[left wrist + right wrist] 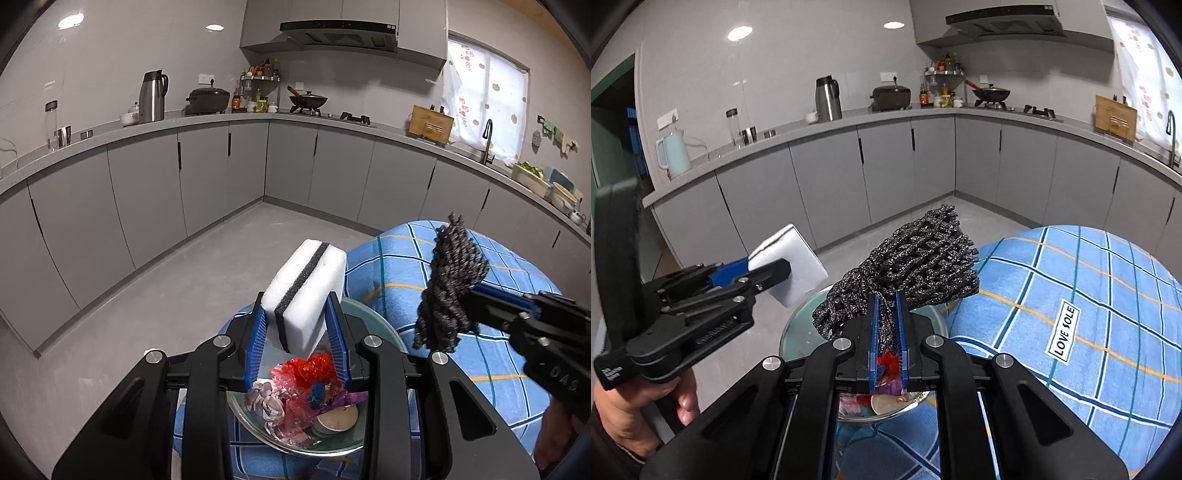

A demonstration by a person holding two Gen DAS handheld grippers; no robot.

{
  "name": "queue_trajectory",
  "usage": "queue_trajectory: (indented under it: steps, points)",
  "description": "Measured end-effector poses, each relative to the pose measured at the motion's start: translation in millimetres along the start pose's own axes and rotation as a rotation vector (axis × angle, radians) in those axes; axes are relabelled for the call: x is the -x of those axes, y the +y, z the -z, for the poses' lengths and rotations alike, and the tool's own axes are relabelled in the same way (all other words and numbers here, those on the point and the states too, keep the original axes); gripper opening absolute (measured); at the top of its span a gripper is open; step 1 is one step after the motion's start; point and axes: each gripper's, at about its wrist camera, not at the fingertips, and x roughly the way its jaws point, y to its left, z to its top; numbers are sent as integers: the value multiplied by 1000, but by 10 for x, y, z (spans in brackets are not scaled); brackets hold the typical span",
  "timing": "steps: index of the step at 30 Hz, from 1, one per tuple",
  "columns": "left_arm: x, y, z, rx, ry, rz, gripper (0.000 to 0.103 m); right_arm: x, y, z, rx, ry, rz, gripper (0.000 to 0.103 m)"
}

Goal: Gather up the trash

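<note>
Bench (1089,295) w/ blue plaid cloth, white + orange lines, "LOVE SOLE" label (1065,331) on the cloth at right. Glass bowl (376,325) sits directly on it near the front edge, w/ red + pink wrappers (310,373), purple bits and a round lid-like disc (338,422) inside. Grey floor beyond.

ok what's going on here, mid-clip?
A person holds two tools over a glass bowl of wrappers on a blue checked cloth. The left hand-held gripper is clamped on a white sponge with a dark stripe; the right hand-held gripper is shut on a dark mesh scrubber. Both items are held above the bowl.
</note>
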Motion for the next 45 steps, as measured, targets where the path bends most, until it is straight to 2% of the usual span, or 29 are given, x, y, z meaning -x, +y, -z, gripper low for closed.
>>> queue_trajectory:
  steps: [9,10,11,14,15,16,18,25,33,45]
  points:
    - [-104,-14,19,4,21,0,35,-340,17,31,23,62,-23,13]
    - [-106,0,11,7,20,-3,36,-358,23,33,25,62,-23,20]
    - [-106,14,6,12,17,-7,36,-365,18,35,18,54,-19,31]
    - [-97,45,-2,21,12,-19,41,-354,8,35,10,42,-28,39]
    - [-85,56,1,26,7,-27,52,-351,0,38,8,42,-25,40]
    - [-67,57,0,30,-3,-38,56,-340,-20,43,-1,41,-24,42]
    - [-46,62,-7,33,-6,-36,56,-302,-77,51,-25,35,-18,42]
    - [142,60,-25,40,-53,-59,76,-8,-126,84,-65,-15,-1,47]
    - [387,-5,-64,18,-93,-60,81,340,-77,84,-65,-81,18,48]
    - [577,-36,-103,18,-123,-62,82,512,-30,77,-61,-113,22,51]
